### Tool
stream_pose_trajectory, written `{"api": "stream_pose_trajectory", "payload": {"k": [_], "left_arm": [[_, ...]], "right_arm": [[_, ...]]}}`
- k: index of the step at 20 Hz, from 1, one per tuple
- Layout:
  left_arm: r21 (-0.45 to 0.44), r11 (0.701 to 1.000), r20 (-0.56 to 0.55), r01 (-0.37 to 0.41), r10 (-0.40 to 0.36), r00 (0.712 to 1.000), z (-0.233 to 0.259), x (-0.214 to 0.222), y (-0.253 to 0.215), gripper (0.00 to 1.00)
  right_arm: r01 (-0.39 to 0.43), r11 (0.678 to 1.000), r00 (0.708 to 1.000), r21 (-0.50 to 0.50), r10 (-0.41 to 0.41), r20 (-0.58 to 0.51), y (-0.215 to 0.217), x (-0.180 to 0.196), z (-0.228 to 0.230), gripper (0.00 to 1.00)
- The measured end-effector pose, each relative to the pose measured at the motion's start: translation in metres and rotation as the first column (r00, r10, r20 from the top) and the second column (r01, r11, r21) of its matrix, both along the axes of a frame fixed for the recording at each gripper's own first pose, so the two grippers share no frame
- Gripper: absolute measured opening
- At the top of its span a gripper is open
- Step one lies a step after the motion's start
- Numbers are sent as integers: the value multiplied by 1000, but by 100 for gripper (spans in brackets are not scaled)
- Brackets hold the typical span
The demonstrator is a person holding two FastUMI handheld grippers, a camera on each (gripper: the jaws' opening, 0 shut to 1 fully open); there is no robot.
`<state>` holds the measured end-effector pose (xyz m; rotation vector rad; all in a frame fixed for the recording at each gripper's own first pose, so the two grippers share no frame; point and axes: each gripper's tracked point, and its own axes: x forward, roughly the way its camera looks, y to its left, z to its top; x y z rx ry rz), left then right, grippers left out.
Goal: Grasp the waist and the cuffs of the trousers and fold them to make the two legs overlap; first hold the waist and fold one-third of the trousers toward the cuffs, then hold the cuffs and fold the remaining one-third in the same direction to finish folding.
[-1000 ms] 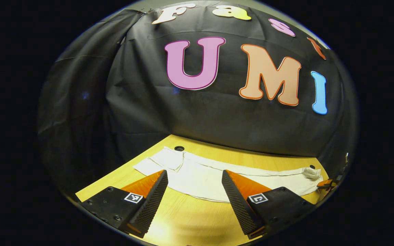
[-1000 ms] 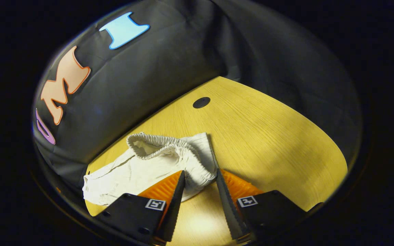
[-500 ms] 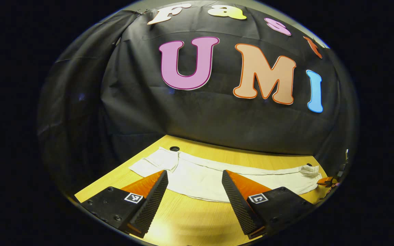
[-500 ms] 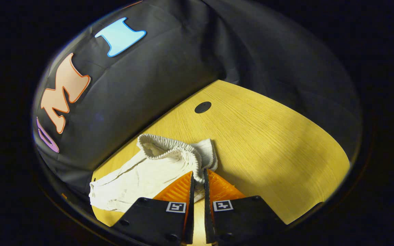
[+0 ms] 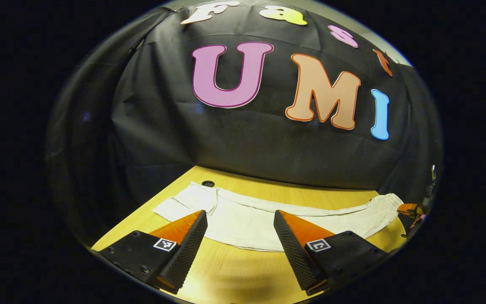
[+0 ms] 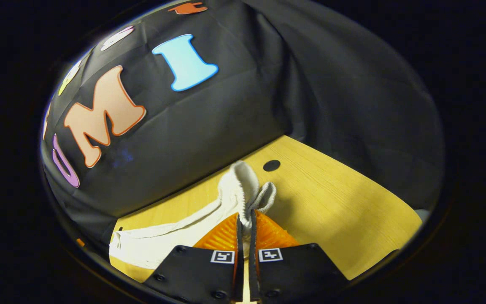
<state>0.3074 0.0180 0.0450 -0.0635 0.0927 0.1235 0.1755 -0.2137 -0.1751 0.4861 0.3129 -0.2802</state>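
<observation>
White trousers (image 5: 251, 219) lie stretched across the wooden table (image 5: 234, 270), cuffs (image 5: 186, 200) at the far left, elastic waist (image 5: 388, 202) at the far right. My left gripper (image 5: 240, 217) is open, hovering just above the near edge of the legs with nothing between its fingers. In the right gripper view my right gripper (image 6: 245, 217) is shut on the waistband (image 6: 245, 192), which is bunched and lifted off the table while the legs (image 6: 158, 245) trail away to the left. The right gripper (image 5: 409, 209) also appears at the far right of the left gripper view.
The table (image 6: 344, 211) has a round cable hole (image 6: 271, 165) just behind the lifted waist and another hole (image 5: 208, 183) by the cuffs. Black cloth walls close in behind and at both sides. Bare wood stretches to the right of the waist.
My right gripper went from open around the waistband to shut on it, then raised the waist off the table. The left gripper stayed open and shifted only slightly.
</observation>
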Motion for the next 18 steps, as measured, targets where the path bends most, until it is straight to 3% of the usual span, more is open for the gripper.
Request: {"api": "stream_pose_trajectory", "payload": {"k": [6,11,15,18], "left_arm": [[-15,998,-1,55,-55,998,3,6,43,96],[-14,997,-16,74,-74,997,-4,12,79,96],[-39,996,-20,78,-79,997,-9,16,100,95],[-49,996,-37,76,-78,996,-19,19,116,96]], "right_arm": [[-40,997,995,-66,46,89,84,1,56,6],[-180,978,965,-109,197,172,184,17,96,6],[-303,944,934,-131,321,157,262,27,83,6],[-415,906,899,-90,423,112,315,32,45,6]]}}
